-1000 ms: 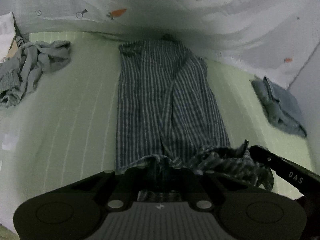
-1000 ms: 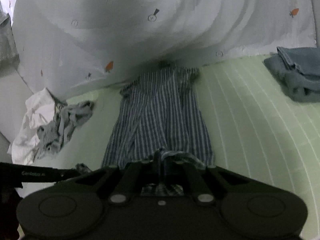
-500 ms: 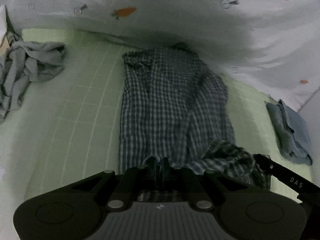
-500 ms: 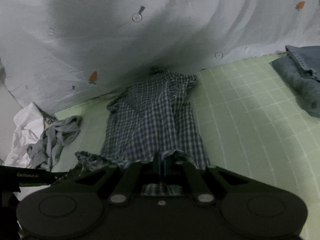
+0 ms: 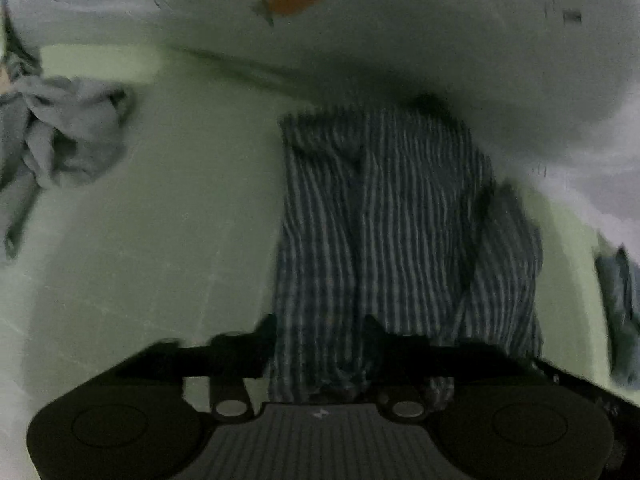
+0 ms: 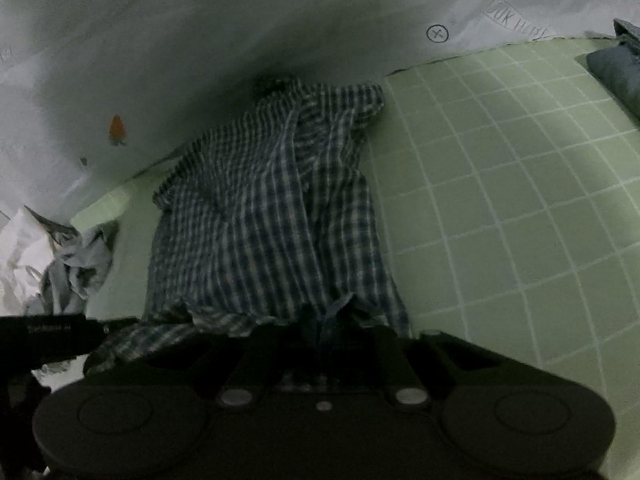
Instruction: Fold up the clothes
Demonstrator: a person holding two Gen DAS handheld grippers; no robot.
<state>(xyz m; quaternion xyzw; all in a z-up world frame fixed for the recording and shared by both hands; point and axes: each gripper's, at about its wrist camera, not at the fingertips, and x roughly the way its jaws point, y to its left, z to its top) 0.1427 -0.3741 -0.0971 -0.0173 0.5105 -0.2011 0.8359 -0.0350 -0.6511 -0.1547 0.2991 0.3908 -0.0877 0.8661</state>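
A blue and white plaid shirt (image 5: 392, 216) lies lengthwise on the green gridded mat (image 5: 180, 240), collar end far, under a white sheet. My left gripper (image 5: 320, 332) now stands open, its fingers (image 5: 264, 332) apart with the shirt's near hem between them. In the right wrist view the shirt (image 6: 264, 216) lies the same way, and my right gripper (image 6: 320, 320) is shut on its near hem. The left gripper's body (image 6: 48, 332) shows at the left edge there.
A white sheet with carrot prints (image 5: 360, 32) hangs over the far side. A crumpled grey garment (image 5: 60, 136) and white cloth (image 6: 20, 256) lie to the left. Folded blue jeans (image 6: 616, 68) lie at the far right on the mat (image 6: 500, 200).
Both grippers moved forward along the shirt, carrying the near hem toward the collar. The left gripper's fingers have opened from shut; the right stays shut on the hem.
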